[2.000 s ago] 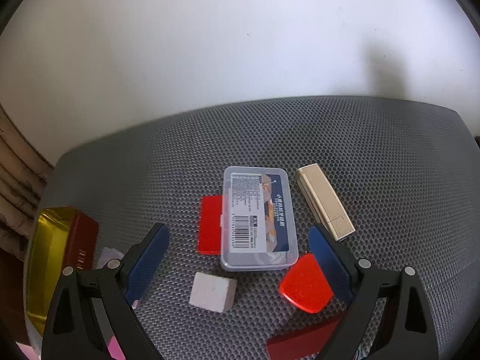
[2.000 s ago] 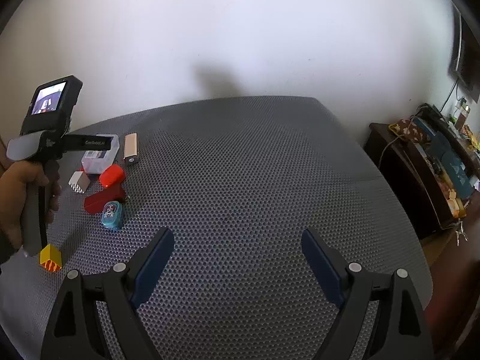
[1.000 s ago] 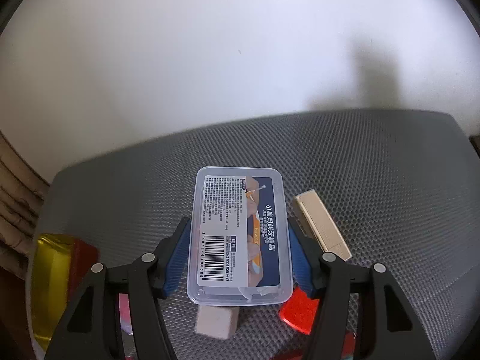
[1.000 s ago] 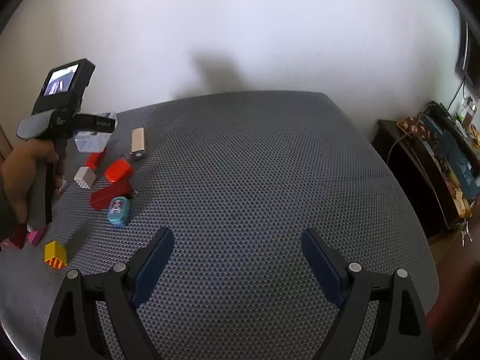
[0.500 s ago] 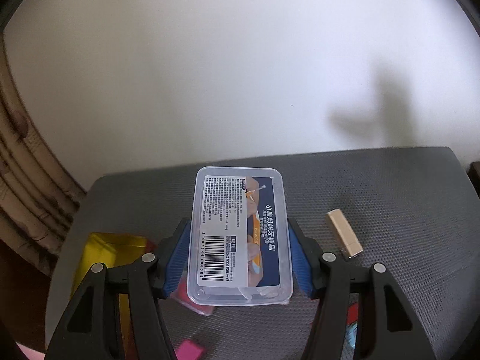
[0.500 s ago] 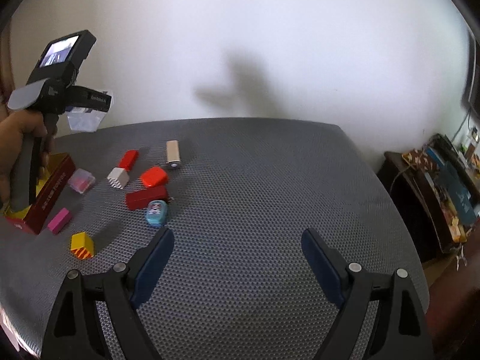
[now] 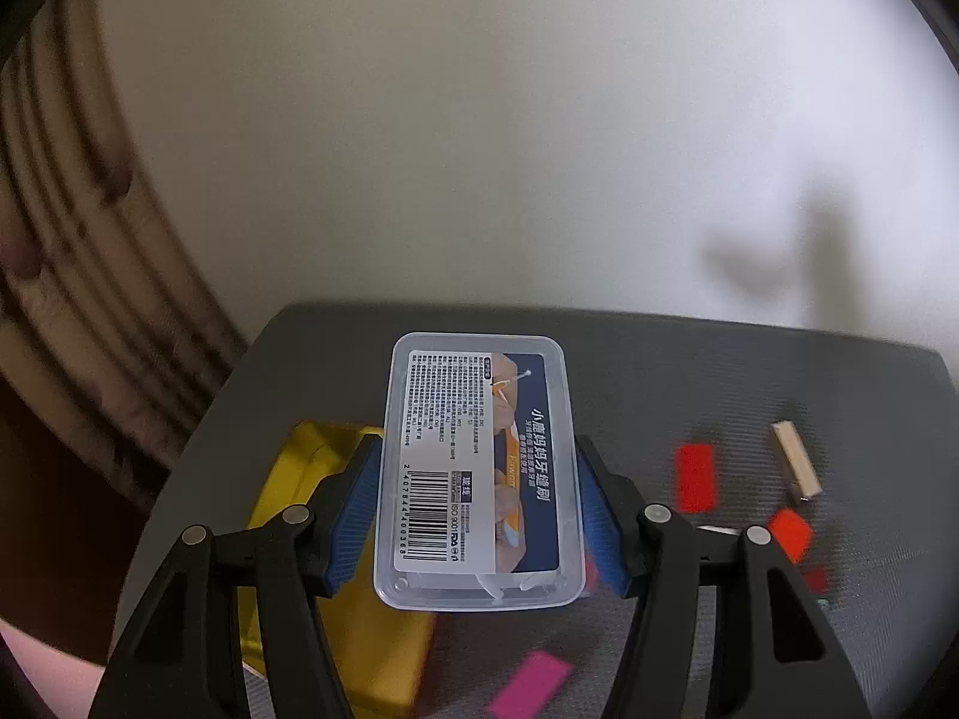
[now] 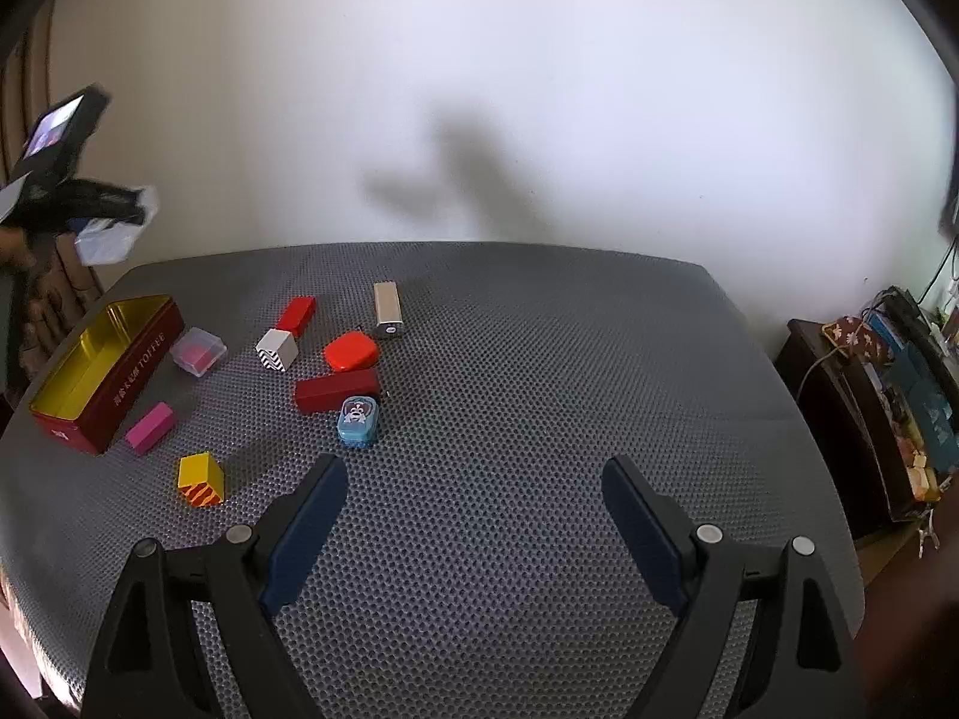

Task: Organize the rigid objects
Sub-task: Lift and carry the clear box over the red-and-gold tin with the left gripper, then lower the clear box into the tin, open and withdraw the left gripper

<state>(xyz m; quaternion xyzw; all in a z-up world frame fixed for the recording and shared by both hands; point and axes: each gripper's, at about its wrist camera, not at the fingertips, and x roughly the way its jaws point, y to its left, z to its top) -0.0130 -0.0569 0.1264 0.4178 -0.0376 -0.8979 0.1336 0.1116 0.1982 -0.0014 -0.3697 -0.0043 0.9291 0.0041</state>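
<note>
My left gripper (image 7: pixel 476 503) is shut on a clear plastic box (image 7: pixel 478 467) with a barcode label, held in the air above the grey mesh table (image 7: pixel 749 377). Below it lies the open red tin (image 7: pixel 317 515) with a yellow inside. From the right wrist view the same left gripper (image 8: pixel 114 210) hangs high at the far left with the clear box (image 8: pixel 111 236), above the red tin (image 8: pixel 108 371). My right gripper (image 8: pixel 473 515) stands open over the bare front part of the table, nothing between its fingers.
Loose things lie left of centre: a gold bar (image 8: pixel 388 308), a red block (image 8: pixel 296 313), a white zigzag block (image 8: pixel 277 349), a red rounded case (image 8: pixel 351 352), a dark red box (image 8: pixel 337 389), a blue tin (image 8: pixel 358 413), a pink block (image 8: pixel 150 426), a yellow block (image 8: pixel 201 479), a small clear box (image 8: pixel 198 351). A dark cabinet (image 8: pixel 869 407) stands right.
My left gripper has lifted the clear box off the table and carried it up and left, over the red tin. The right gripper rose slightly and stayed open.
</note>
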